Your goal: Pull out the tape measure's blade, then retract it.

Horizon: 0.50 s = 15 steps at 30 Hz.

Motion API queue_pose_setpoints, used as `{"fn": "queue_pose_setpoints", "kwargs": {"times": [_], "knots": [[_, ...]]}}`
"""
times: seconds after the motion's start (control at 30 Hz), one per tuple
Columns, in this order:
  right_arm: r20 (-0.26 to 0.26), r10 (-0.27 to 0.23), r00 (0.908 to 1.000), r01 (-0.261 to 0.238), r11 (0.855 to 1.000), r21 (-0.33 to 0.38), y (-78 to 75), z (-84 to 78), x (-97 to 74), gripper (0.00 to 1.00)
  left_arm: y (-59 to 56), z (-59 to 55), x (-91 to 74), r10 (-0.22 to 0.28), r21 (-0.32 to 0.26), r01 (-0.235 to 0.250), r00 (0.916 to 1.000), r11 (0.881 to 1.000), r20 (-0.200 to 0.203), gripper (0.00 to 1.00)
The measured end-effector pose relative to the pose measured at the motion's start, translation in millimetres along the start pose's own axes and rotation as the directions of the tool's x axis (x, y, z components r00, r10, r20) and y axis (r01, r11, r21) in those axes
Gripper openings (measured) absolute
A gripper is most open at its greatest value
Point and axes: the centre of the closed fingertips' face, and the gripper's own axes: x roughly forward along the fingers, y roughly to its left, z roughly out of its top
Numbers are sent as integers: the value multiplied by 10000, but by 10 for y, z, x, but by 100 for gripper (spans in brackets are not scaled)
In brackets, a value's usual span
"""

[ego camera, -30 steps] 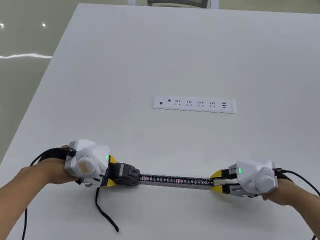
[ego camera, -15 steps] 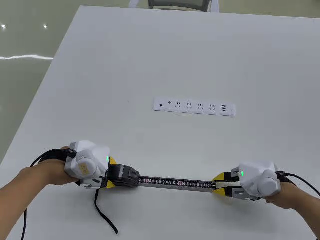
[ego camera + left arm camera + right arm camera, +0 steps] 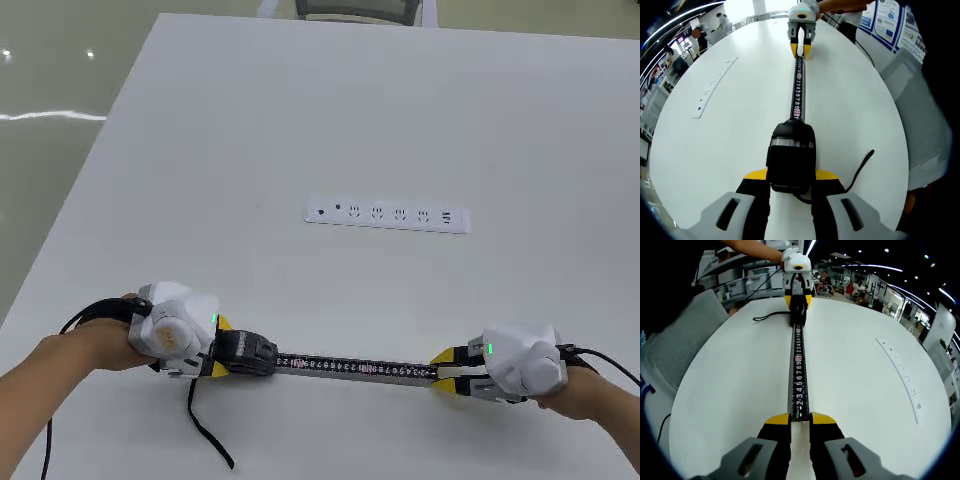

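Observation:
A black tape measure case (image 3: 250, 352) (image 3: 791, 156) (image 3: 797, 305) lies near the table's front edge, and my left gripper (image 3: 222, 350) (image 3: 790, 176) (image 3: 798, 300) is shut on it. Its blade (image 3: 355, 366) (image 3: 798, 85) (image 3: 799, 377), dark with white numbers, stretches straight to the right just above the white table (image 3: 330, 130). My right gripper (image 3: 441, 364) (image 3: 800, 419) (image 3: 800, 49) is shut on the blade's end. The case's black wrist strap (image 3: 205, 425) trails toward the front edge.
A white power strip (image 3: 387, 214) (image 3: 714, 86) (image 3: 901, 371) lies flat at the table's middle, well behind the blade. A chair back (image 3: 358, 8) stands at the far edge. Cables (image 3: 85, 312) run from both grippers.
My right gripper has moved further right with the blade's end, so more blade is out. The left gripper and case have stayed put.

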Motion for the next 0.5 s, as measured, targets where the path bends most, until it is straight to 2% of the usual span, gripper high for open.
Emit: {"fn": "queue_pose_setpoints", "kwargs": {"times": [0.5], "knots": [[-263, 50, 9996, -52, 10000, -58, -3, -56, 22, 12, -8, 29, 12, -36, 41, 36, 10000, 10000, -87, 27]]}}
